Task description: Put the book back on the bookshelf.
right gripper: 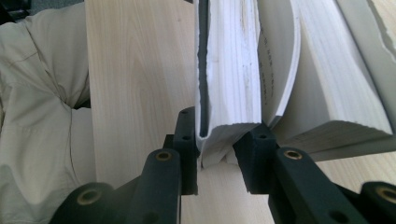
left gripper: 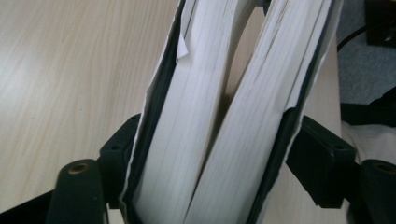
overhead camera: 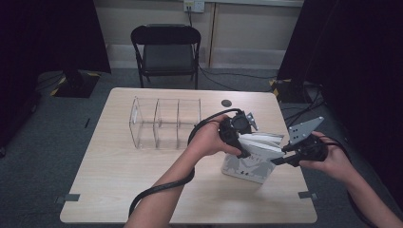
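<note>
While a thick white book [overhead camera: 252, 159] stands on the right part of the wooden table [overhead camera: 123, 175], beside a clear plastic organiser [overhead camera: 164, 122], it is gripped from both sides. A block of its pages with the cover is clamped in the right gripper [right gripper: 217, 156]. The whole fanned book is straddled by the left gripper [left gripper: 210, 154], its pads lying against both covers.
</note>
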The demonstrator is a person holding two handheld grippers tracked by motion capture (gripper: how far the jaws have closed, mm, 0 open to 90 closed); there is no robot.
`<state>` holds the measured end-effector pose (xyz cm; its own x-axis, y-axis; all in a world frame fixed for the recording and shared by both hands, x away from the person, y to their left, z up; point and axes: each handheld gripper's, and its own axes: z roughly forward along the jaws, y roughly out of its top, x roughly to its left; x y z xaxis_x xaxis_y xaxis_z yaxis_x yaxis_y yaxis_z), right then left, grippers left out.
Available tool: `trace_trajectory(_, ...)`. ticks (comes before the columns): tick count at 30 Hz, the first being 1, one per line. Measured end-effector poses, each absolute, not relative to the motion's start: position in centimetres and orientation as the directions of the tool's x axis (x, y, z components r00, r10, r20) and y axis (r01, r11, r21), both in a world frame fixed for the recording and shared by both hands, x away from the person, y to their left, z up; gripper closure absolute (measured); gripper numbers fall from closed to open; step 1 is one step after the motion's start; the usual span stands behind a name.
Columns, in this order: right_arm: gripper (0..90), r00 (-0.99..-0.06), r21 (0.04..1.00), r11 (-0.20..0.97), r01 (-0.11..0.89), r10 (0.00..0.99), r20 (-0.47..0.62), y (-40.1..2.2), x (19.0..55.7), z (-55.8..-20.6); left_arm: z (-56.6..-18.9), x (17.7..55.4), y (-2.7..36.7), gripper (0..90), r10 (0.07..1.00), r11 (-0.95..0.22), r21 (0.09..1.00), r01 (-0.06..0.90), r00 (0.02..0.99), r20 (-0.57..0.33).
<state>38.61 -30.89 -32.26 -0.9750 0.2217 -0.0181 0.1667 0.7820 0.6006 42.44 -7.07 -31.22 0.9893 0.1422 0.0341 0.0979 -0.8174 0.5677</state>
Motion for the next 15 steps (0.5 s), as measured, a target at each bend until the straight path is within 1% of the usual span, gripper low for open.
trace_trajectory(3, 71.6, -0.975, 0.603, 0.781, 0.163, 0.22, -0.02, -30.9, 38.6, -32.3, -31.1, 42.4, -7.4, 32.6, 0.119, -0.835, 0.545, 0.068, 0.991, 0.059)
trace_trajectory(8, 71.3, -0.976, 0.608, 0.777, 0.162, 0.216, -0.017, -31.1, 38.7, -32.3, -30.8, 42.5, -7.6, 35.8, 0.086, -0.858, 0.511, 0.042, 0.994, 0.062)
trace_trajectory(9, 69.1, -0.974, 0.611, 0.773, 0.171, 0.226, -0.013, -31.1, 38.7, -32.3, -30.8, 42.5, -7.7, 38.9, 0.08, -0.865, 0.501, 0.037, 0.995, 0.064)
trace_trajectory(10, 69.1, -0.974, 0.611, 0.773, 0.171, 0.226, -0.013, -31.1, 38.7, -32.3, -30.7, 42.4, -7.7, 38.9, 0.068, -0.872, 0.489, 0.028, 0.996, 0.063)
trace_trajectory(11, 64.1, -0.969, 0.627, 0.756, 0.189, 0.246, -0.006, -31.5, 38.8, -32.4, -30.4, 42.1, -7.7, 45.1, 0.062, -0.877, 0.48, 0.036, 0.997, 0.04)
trace_trajectory(12, 62.5, -0.967, 0.632, 0.75, 0.194, 0.253, -0.003, -31.6, 38.8, -32.5, -30.3, 41.9, -7.7, 47.4, 0.058, -0.877, 0.479, 0.037, 0.998, 0.029)
trace_trajectory(15, 60.0, -0.965, 0.641, 0.74, 0.204, 0.262, 0.005, -31.8, 38.8, -32.6, -30.3, 41.4, -7.8, 49.8, 0.063, -0.882, 0.469, 0.039, 0.997, 0.035)
